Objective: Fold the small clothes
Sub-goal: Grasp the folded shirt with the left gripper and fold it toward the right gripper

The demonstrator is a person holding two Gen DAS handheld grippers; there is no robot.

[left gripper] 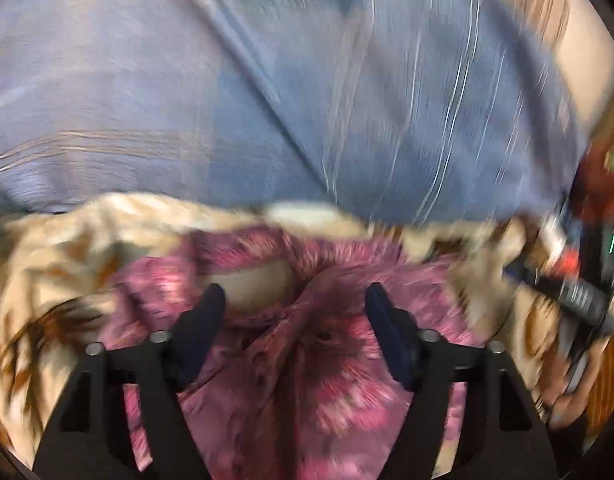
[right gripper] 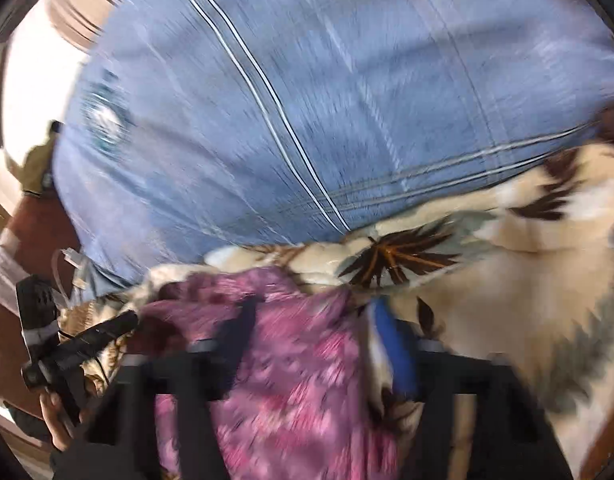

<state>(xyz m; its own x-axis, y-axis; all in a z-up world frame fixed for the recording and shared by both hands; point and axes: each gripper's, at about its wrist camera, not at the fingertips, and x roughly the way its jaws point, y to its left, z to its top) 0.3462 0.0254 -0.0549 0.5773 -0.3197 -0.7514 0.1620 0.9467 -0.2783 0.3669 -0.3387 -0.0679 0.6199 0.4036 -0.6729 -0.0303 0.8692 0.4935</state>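
A small pink and maroon patterned shirt (left gripper: 307, 360) lies crumpled on a cream blanket with brown leaf prints (left gripper: 47, 280). My left gripper (left gripper: 295, 300) is open, its two dark fingers apart just above the shirt's collar area. In the right wrist view the same pink shirt (right gripper: 299, 360) lies under my right gripper (right gripper: 313, 312), which is open, one dark finger over the cloth and one blue-padded finger (right gripper: 391, 344) at its edge. Both views are blurred by motion.
A large blue sheet with thin white stripes (left gripper: 267, 100) (right gripper: 327, 100) covers the bed beyond the blanket (right gripper: 507, 260). The other gripper and the hand holding it show at the left of the right wrist view (right gripper: 59, 348), and at the right edge of the left wrist view (left gripper: 579, 292).
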